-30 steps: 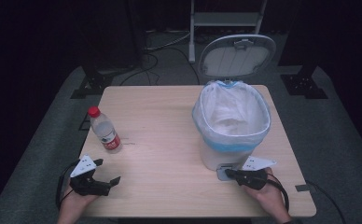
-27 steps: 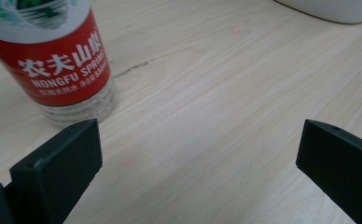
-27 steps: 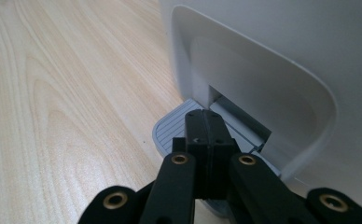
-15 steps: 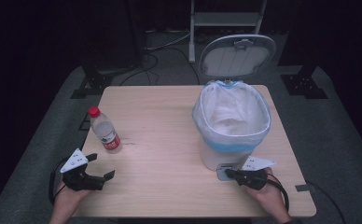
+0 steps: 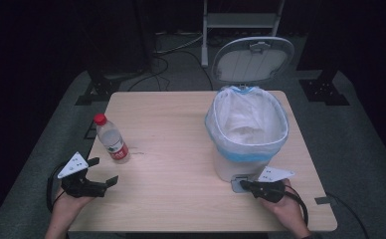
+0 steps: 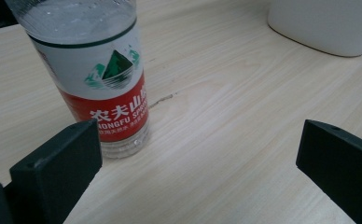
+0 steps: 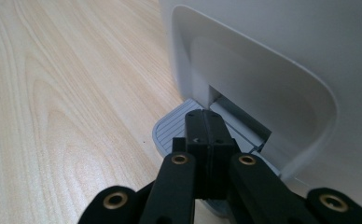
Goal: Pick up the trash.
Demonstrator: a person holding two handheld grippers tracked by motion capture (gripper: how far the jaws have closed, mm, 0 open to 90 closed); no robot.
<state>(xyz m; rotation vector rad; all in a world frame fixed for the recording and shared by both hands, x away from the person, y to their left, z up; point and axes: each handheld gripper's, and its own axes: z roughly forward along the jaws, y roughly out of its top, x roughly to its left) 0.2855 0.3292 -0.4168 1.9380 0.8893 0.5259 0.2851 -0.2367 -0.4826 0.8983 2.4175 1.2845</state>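
A clear water bottle with a red cap and red label stands upright at the table's left. My left gripper hovers just in front of it, open, with nothing between its jaws. In the left gripper view the bottle stands beyond the left jaw of that gripper. A white pedal bin lined with a bag stands at the right, its lid raised. My right gripper is shut, and its tips rest on the bin's grey pedal.
The wooden table has bare room between bottle and bin. The bin's white base shows at the upper right of the left gripper view. Dark floor with cables and stand legs surrounds the table.
My left gripper has shifted a little to the left and risen, still open. The right gripper has stayed on the pedal.
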